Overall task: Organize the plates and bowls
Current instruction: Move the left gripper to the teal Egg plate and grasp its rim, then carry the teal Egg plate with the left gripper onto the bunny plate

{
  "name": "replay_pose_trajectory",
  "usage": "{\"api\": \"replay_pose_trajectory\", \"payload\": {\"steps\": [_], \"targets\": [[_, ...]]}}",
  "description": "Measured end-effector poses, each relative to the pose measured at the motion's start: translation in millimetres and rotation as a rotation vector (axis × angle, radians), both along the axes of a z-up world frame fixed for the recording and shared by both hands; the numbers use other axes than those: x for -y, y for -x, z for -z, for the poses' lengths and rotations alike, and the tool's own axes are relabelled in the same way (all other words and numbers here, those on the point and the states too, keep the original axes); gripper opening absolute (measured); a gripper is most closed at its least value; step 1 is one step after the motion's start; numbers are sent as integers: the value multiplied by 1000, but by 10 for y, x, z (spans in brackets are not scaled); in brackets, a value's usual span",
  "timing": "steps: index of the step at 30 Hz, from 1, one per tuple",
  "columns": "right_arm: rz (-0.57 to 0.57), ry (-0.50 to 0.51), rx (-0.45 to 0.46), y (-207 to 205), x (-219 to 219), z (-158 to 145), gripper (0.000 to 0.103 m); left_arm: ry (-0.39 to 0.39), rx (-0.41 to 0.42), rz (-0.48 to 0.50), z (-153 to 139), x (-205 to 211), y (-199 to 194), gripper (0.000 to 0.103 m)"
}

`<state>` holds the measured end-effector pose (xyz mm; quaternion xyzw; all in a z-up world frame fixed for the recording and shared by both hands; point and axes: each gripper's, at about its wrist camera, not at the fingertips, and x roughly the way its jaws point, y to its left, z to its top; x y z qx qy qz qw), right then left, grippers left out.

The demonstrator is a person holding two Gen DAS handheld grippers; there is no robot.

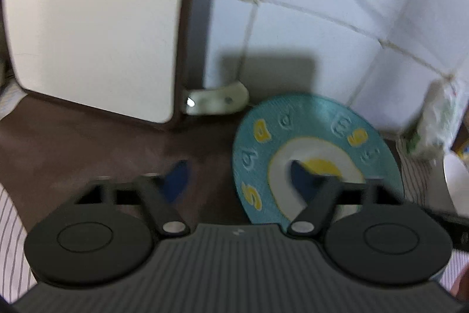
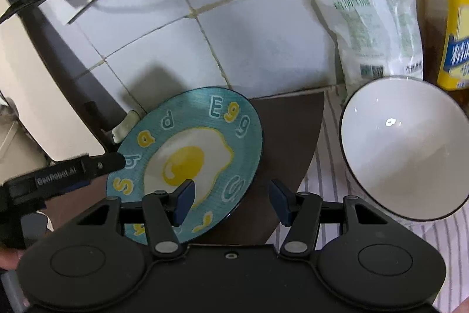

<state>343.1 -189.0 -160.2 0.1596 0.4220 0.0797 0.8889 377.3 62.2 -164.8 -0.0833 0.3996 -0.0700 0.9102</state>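
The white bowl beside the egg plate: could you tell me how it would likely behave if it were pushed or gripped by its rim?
The white bowl looks glazed, with a bright highlight inside, so it is probably slippery and rigid. It seems to sit tilted, so a push might rock it. It is likely ceramic and could chip against the egg plate.

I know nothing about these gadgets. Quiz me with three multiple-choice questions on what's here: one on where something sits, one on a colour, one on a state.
1. Where is the white bowl relative to the egg plate, seen from the right wrist camera?
A. To its right
B. Stacked on it
C. To its left

2. What colour is the plate's rim?
A. Red
B. Teal
C. Black

3. How is the right gripper?
A. Clamped on the bowl
C. Clamped on the plate
B. Open, gripping nothing

Answers: 1 A, the bowl stands apart on the striped cloth. 2 B, teal with yellow and white letters. 3 B, its blue pads stand apart with only tabletop and plate edge beneath.
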Motion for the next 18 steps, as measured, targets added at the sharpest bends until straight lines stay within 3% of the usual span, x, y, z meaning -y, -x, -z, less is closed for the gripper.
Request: {"api": "replay_pose_trajectory", "payload": {"steps": [2, 5, 8, 15, 18], "targets": [[-24, 44, 19, -44, -38, 14, 61, 3, -20, 28, 48, 24, -14, 33], [-50, 49, 20, -145, -53, 57, 61, 8, -54, 36, 124, 33, -28, 25], [-70, 37, 32, -197, -51, 85, 60, 61, -51, 46, 191, 14, -60, 21], [-32, -9, 1, -295, 30, 220, 24, 111, -47, 38, 249, -37, -85, 19], [-45, -10, -3, -304, 43, 218, 23, 99, -42, 49, 237, -16, -87, 19]]}}
